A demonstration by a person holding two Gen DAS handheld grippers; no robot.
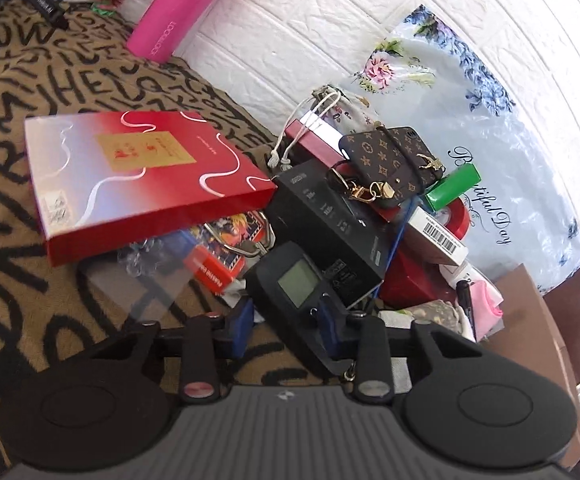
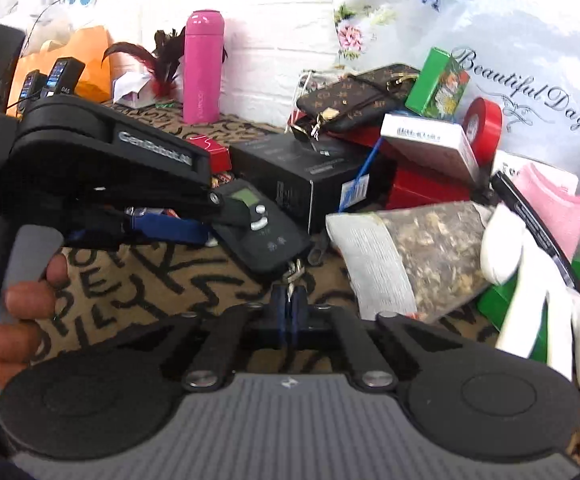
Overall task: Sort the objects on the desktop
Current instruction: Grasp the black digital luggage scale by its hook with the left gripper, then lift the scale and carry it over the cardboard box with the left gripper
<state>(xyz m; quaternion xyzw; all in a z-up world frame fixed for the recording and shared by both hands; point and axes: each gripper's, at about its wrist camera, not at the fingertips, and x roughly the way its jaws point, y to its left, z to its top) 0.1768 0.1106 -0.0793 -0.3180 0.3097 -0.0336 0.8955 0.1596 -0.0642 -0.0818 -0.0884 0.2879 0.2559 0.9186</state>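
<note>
A black handheld scale with a small green screen (image 1: pixel 295 286) lies on the letter-patterned cloth at the front of a pile. My left gripper (image 1: pixel 286 320) has its blue fingers on either side of the scale's body; it also shows in the right wrist view (image 2: pixel 170 222) beside the scale (image 2: pixel 264 232). My right gripper (image 2: pixel 288 300) is shut on the metal hook (image 2: pixel 291 274) at the scale's lower end. Behind are a black box (image 1: pixel 329 224), a flat red gift box (image 1: pixel 138 176) and a brown monogram pouch (image 1: pixel 389 160).
A pink bottle (image 2: pixel 204 66) stands by the white brick wall. A red tape roll (image 2: pixel 483 124), a green box (image 2: pixel 435 84), a white box (image 2: pixel 429 140), a bag of dried bits (image 2: pixel 421 248), a white glove (image 2: pixel 537 280) and a floral plastic bag (image 1: pixel 469 100) crowd the right.
</note>
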